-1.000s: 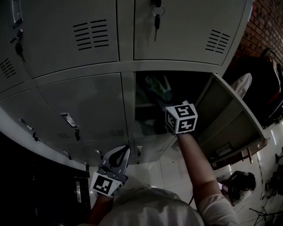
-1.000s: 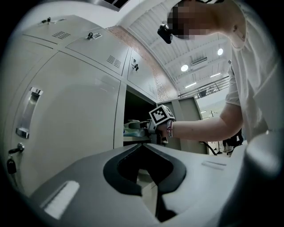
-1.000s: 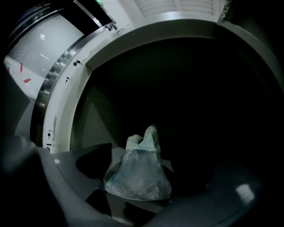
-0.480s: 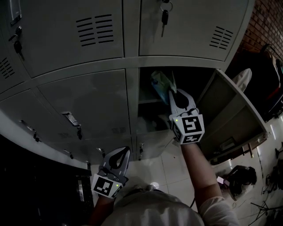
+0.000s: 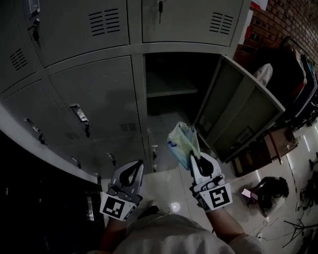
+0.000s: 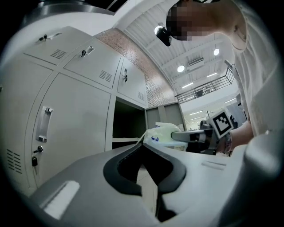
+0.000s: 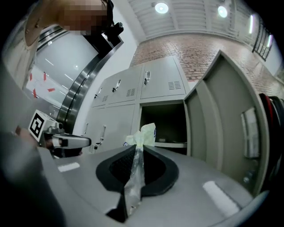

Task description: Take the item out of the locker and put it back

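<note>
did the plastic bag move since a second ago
Yes. The plastic bag, clamped in the right gripper, has come out of the open locker toward the person.

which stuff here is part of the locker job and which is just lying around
Job: plastic bag, pinched in shut right tongs; open locker, its door; left tongs, empty.
Just there: closed lockers, key, dark object on floor.

My right gripper [image 7: 136, 148] had its jaws pinched tight on the plastic bag [image 7: 144, 132], whose pale bulk poked up past the tips. Dead ahead gaped the locker [image 7: 165, 120], dark inside with one shelf [image 7: 171, 144], its door [image 7: 222, 111] standing open at the right. My left gripper [image 7: 66, 142] hung far left.
</note>
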